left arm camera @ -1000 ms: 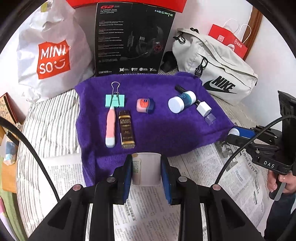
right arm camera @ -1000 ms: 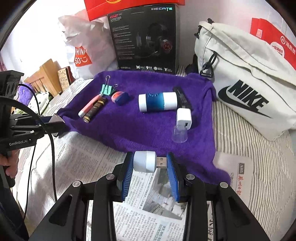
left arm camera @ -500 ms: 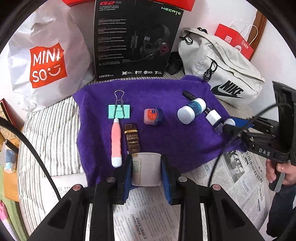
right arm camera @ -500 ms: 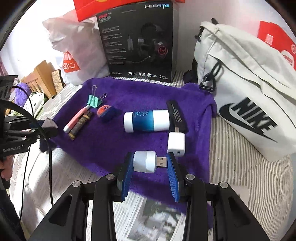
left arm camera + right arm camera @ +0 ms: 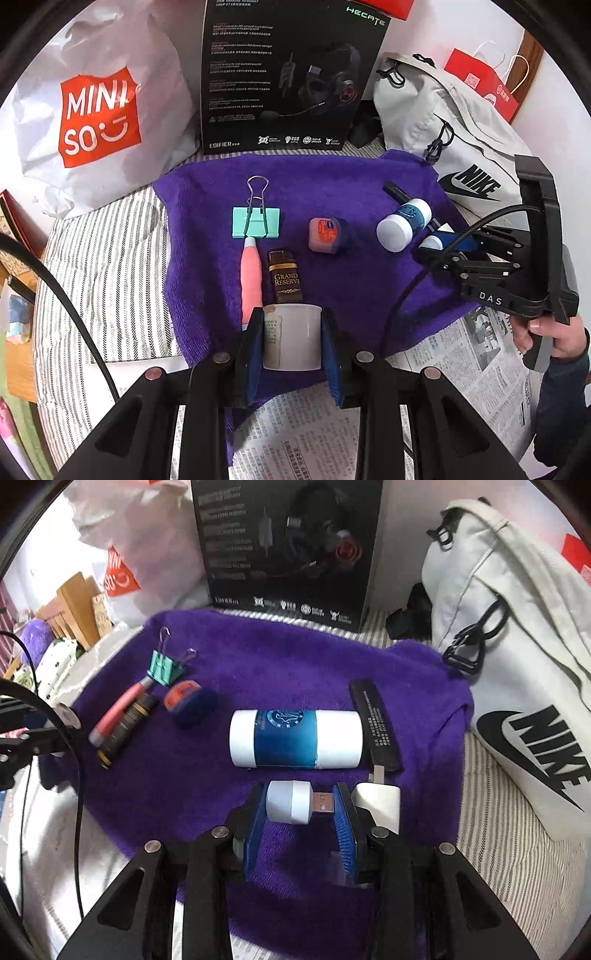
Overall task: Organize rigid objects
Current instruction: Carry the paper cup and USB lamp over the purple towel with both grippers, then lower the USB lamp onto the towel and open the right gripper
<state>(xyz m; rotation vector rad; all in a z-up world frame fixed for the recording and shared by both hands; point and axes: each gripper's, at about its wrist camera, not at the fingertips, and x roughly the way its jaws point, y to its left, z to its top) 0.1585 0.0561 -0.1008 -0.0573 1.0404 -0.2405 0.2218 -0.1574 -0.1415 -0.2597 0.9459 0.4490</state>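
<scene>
My left gripper [image 5: 291,338] is shut on a white jar [image 5: 291,334], held over the near edge of the purple towel [image 5: 332,177]. My right gripper [image 5: 301,805] is shut on a small white USB light [image 5: 295,802], held over the towel just in front of the white-and-blue bottle [image 5: 293,738]. On the towel lie a teal binder clip [image 5: 256,221], a pink pen [image 5: 251,275], a brown "Grand Reserve" tube [image 5: 286,277], an orange-and-blue tin [image 5: 327,234], a white charger [image 5: 380,801] and a black stick [image 5: 375,723]. The right gripper also shows in the left wrist view [image 5: 434,245].
A black headset box [image 5: 291,74] stands behind the towel, a white Miniso bag [image 5: 96,110] at back left, a grey Nike bag [image 5: 461,147] at right. Newspaper [image 5: 480,369] covers the striped bedding [image 5: 103,288] in front.
Both grippers have moved forward over the towel with their objects still held. The right gripper has come up close to the bottle and charger.
</scene>
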